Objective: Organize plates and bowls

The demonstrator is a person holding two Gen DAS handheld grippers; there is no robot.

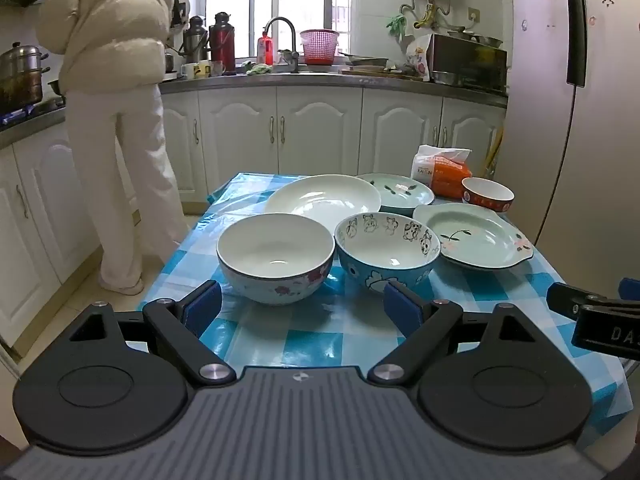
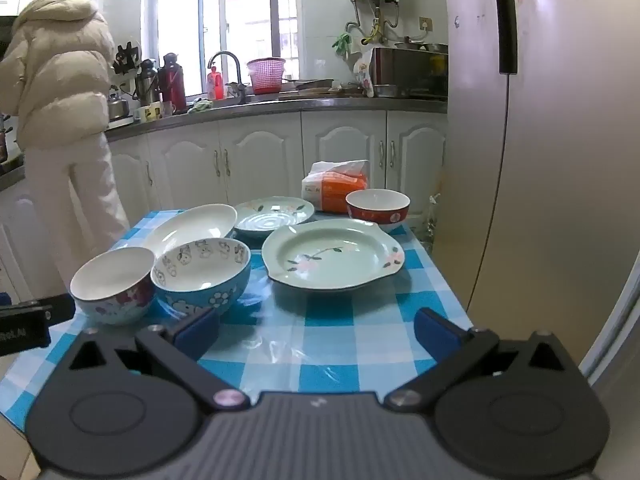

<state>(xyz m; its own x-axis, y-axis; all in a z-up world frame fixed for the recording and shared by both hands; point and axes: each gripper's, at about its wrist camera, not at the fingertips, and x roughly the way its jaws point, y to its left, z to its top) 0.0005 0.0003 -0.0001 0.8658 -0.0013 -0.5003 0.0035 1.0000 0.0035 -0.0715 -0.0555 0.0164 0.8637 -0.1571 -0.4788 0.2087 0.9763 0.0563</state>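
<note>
On the blue checked table [image 1: 320, 332] stand a white bowl with pink flowers [image 1: 276, 258] [image 2: 114, 284], a blue cartoon bowl [image 1: 386, 254] [image 2: 202, 274], a large white plate [image 1: 324, 198] [image 2: 192, 226], a round green plate [image 1: 400, 190] [image 2: 274, 214], a green lobed plate [image 1: 474, 236] [image 2: 334, 254] and a small red bowl [image 1: 487, 194] [image 2: 378, 204]. My left gripper [image 1: 302, 312] is open and empty, just short of the two bowls. My right gripper [image 2: 316, 330] is open and empty, short of the lobed plate; it also shows in the left wrist view [image 1: 592, 312].
An orange and white tissue pack [image 1: 442, 170] [image 2: 336, 186] lies at the table's far edge. A fridge [image 1: 580, 120] [image 2: 540, 160] stands close on the right. A person in a white coat [image 1: 116, 120] [image 2: 60, 140] stands at the counter on the left.
</note>
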